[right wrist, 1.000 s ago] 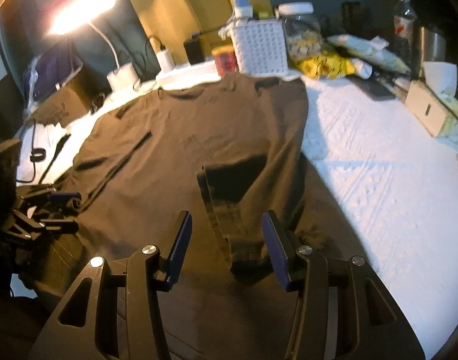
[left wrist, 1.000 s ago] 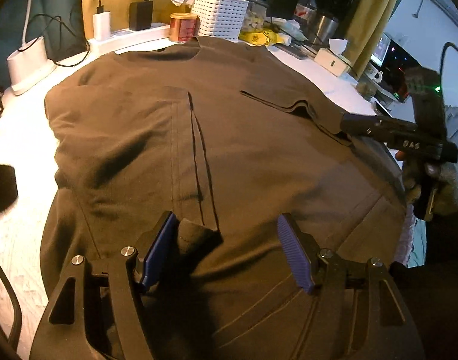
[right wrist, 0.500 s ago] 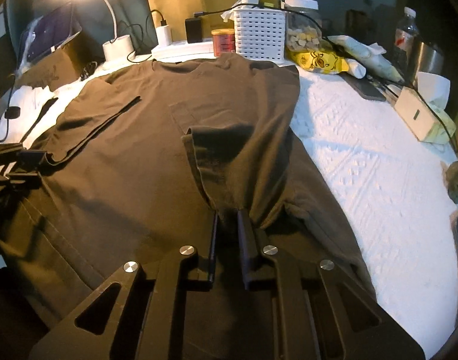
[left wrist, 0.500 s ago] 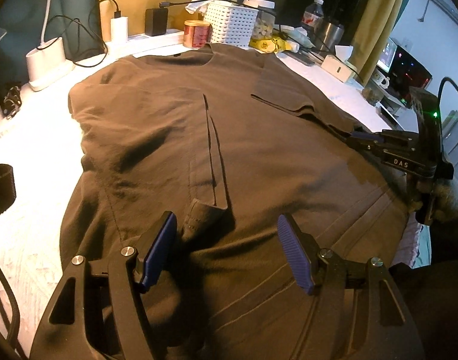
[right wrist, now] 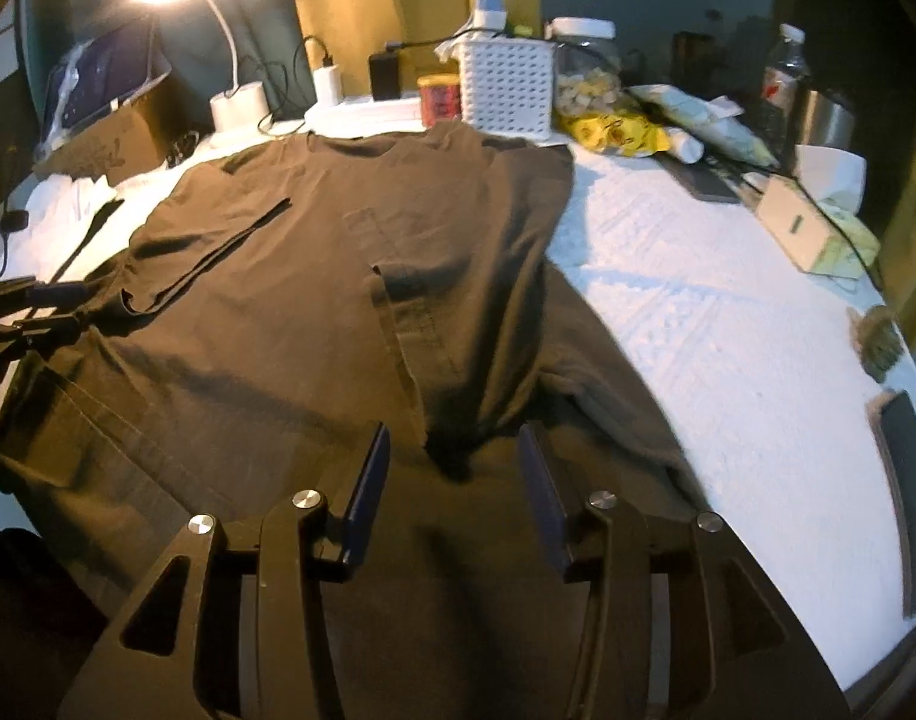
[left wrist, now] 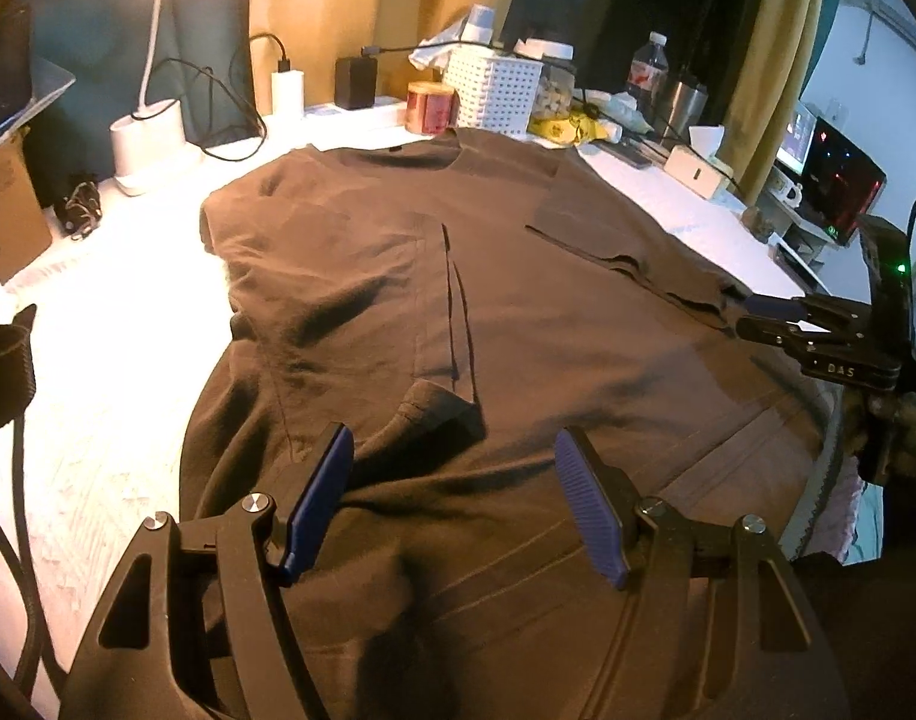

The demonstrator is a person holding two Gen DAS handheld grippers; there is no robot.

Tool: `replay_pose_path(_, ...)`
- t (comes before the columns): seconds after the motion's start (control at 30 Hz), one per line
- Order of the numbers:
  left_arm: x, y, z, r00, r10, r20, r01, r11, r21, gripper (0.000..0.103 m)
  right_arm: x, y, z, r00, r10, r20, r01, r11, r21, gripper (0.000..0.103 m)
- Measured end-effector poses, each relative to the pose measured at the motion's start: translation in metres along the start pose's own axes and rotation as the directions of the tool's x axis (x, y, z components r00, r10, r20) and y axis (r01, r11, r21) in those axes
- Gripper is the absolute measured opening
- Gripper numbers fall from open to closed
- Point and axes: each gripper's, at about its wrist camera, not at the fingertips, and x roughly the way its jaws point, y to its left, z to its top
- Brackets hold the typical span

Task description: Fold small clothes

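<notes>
Released sleeve [right wrist: 434, 360], right tongs [right wrist: 455, 480] opening

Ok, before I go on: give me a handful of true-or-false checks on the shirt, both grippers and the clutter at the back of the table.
1. The brown T-shirt has both sleeves folded in over its body. True.
2. The left gripper is clamped on the shirt's hem. False: its jaws stand open, with nothing pinched.
3. The right gripper grips the folded right sleeve. False: its jaws are opening, and the sleeve end lies loose just ahead of them.
4. A white perforated basket stands behind the collar. True.
5. The desk lamp is switched off. False: it glows brightly.
</notes>
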Motion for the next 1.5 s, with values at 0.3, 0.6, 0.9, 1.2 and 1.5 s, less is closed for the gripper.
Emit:
replay_pose_path(0.3,-0.018,-0.012,-0.016,0.999,0.001,0.046,-0.001,1.000,-0.003,0.070,-0.035,-0.018,-0.022,0.997,-0.073,0.030,0.072,0.997,0.042,0.047)
replay_pose_path(0.6,-0.024,-0.029,-0.034,0.997,-0.030,0.074,0.029,1.000,0.004,0.078,-0.061,-0.034,-0.049,0.992,-0.122,0.024,0.119,0.990,0.076,0.047)
replay_pose_path(0.9,-0.037,-0.021,-0.054,0.997,0.056,0.062,-0.054,0.998,-0.023,0.078,-0.068,-0.052,-0.088,0.986,-0.166,-0.030,0.168,0.980,0.106,0.048)
replay_pose_path(1.2,-0.060,-0.002,-0.083,0.975,0.204,0.086,-0.200,0.978,-0.054,0.078,-0.071,-0.063,-0.106,0.986,-0.162,-0.040,0.166,0.972,0.167,0.047)
replay_pose_path(1.5,-0.064,0.029,-0.097,0.959,0.276,0.060,-0.266,0.954,-0.137,0.065,-0.075,-0.074,-0.109,0.979,-0.197,-0.056,0.204,0.962,0.181,0.047)
